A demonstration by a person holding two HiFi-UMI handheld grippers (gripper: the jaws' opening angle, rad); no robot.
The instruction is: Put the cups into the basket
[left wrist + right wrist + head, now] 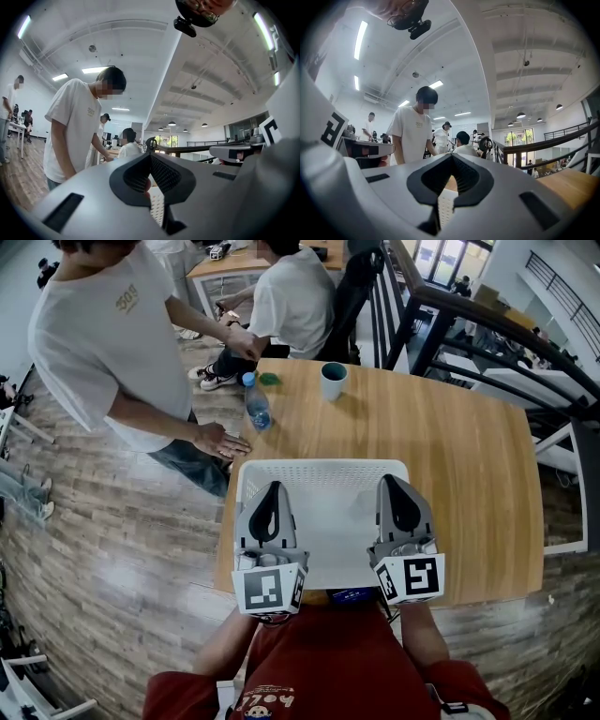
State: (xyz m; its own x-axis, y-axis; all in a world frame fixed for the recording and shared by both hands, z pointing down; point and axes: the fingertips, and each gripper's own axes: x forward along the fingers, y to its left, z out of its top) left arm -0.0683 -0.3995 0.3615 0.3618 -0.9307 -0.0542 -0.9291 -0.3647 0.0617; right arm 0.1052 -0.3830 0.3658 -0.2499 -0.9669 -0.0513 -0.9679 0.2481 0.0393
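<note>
One teal cup (pixel 333 381) stands upright at the far side of the wooden table (pixel 459 474). The white perforated basket (pixel 323 467) sits at the table's near edge, and nothing shows inside it. My left gripper (pixel 274 486) hovers over the basket's left half, shut, with nothing between its fingers. Over the right half, my right gripper (pixel 391 480) is likewise shut and holds nothing. In the left gripper view the jaw tips meet (pixel 150 154), with a strip of basket wall (pixel 157 206) below them. The right gripper view shows the same closed tips (pixel 451 155).
A water bottle (pixel 257 407) and a small green cap (pixel 270 379) stand left of the cup. A person in a white shirt leans a hand (pixel 223 442) on the table's left edge, near the basket's far left corner. A black railing (pixel 487 334) runs behind the table.
</note>
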